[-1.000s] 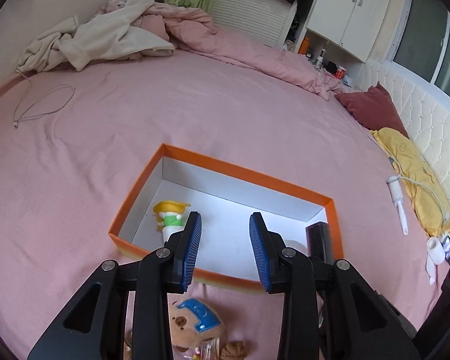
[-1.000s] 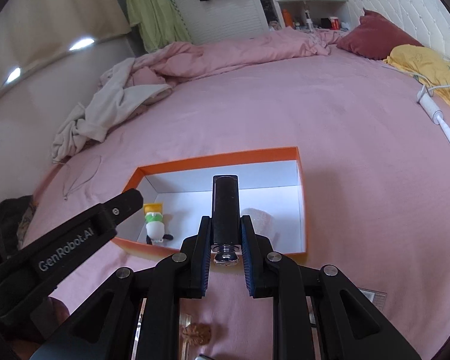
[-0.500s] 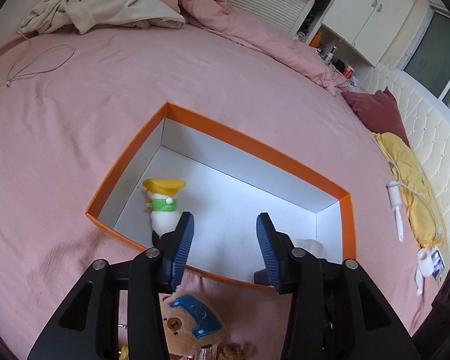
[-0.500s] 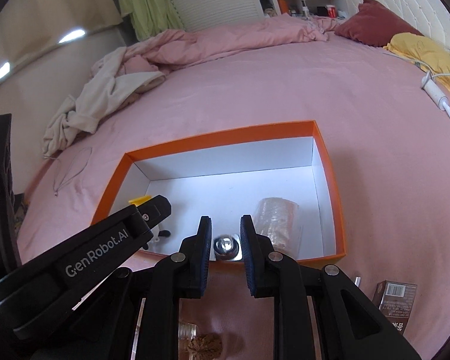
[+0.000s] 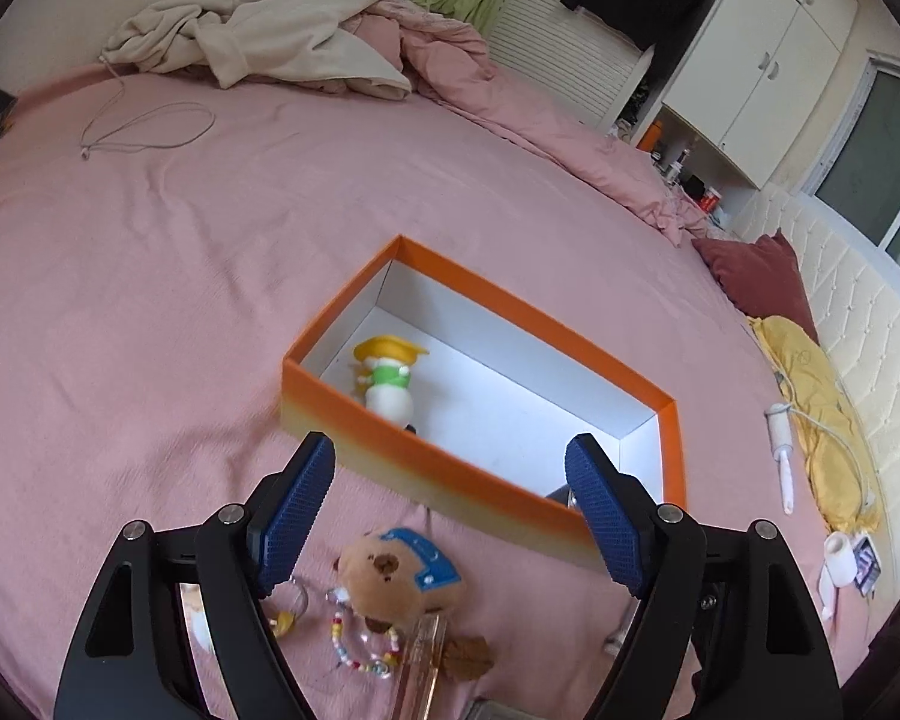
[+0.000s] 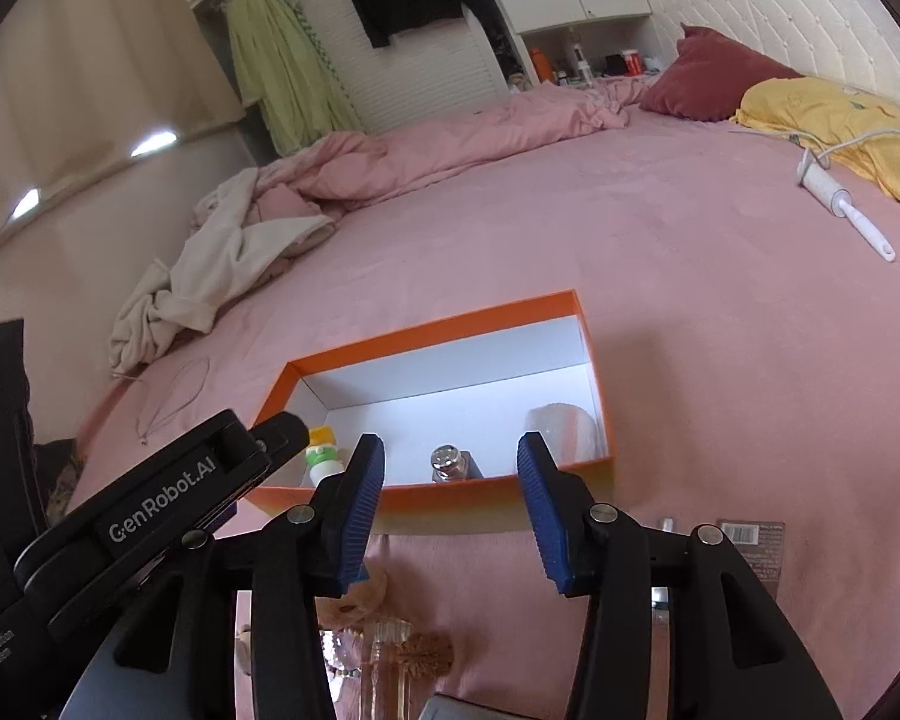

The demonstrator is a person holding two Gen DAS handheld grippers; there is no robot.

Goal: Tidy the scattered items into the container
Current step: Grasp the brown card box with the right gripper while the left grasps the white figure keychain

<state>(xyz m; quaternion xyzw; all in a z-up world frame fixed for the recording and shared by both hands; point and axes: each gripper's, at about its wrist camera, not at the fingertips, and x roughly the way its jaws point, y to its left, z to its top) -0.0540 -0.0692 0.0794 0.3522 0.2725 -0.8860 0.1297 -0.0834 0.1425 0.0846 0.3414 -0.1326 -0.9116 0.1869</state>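
Note:
The orange box with a white inside sits on the pink bed. In it stand a toy figure with a yellow hat and green scarf, a black tube with a silver cap and a clear wrapped item. My left gripper hovers at the box's near wall, its jaws opening wide with nothing between them. My right gripper is also at the near wall, jaws opening and empty. In front of the box lie a bear plush with a blue cap, a bead bracelet and a clear bottle.
A small barcoded carton lies right of the box's near side. A white lint roller and a yellow pillow are at the right. A white cable, crumpled clothes and a pink duvet are at the far side.
The right gripper let go of the black tube, which now rests in the box, and drew back. Both grippers' jaws spread wider, and the left one pulled back to the box's near wall.

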